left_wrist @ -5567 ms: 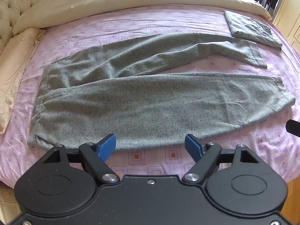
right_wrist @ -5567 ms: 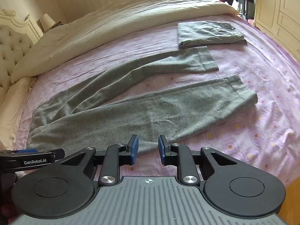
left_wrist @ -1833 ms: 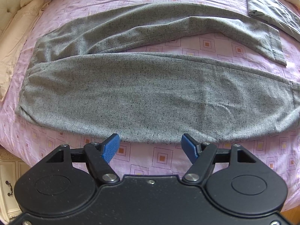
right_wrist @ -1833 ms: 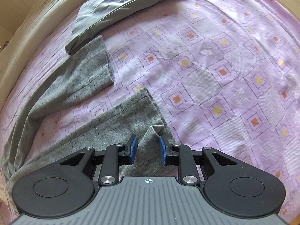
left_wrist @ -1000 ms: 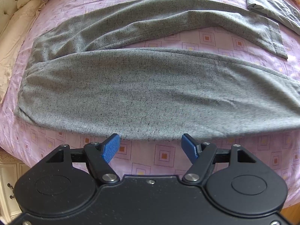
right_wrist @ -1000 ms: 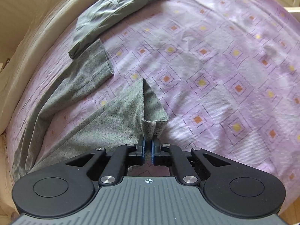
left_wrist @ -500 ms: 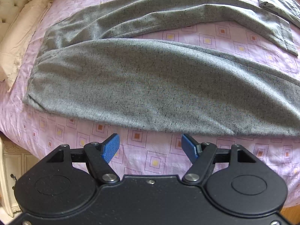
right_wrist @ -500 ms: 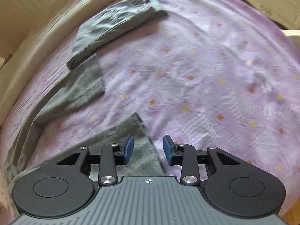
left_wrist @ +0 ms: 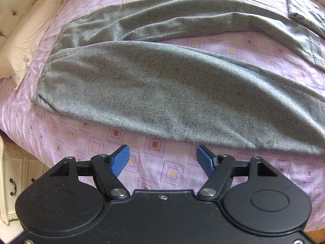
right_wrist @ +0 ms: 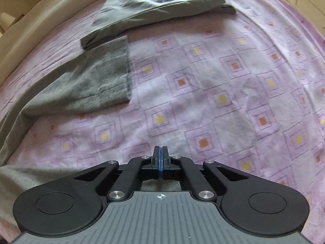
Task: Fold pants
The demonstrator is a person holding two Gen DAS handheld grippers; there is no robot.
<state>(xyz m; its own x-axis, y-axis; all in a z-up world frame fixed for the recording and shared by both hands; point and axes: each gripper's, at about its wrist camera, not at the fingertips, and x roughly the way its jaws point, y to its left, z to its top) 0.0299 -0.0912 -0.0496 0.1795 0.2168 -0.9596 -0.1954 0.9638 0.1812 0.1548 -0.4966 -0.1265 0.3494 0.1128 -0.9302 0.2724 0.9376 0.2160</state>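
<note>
Bed (left_wrist: 158,170) carried a pink sheet with square print; cream pillow (left_wrist: 30,38) lay at 10 o'clock in the left wrist view, white nightstand (left_wrist: 12,179) at 8. A folded grey-green garment (right_wrist: 154,6) sat at 12 o'clock in the right wrist view, touching the far leg's hem. Nothing blocked either gripper. Grey speckled pants (left_wrist: 162,85) lay flat across the bed, legs split apart, waistband toward the pillow. Left gripper (left_wrist: 163,159) fingers stood wide apart, empty, just short of the near leg. Right gripper (right_wrist: 160,154) fingers had just closed fully, pads together, nothing visible between them.
</note>
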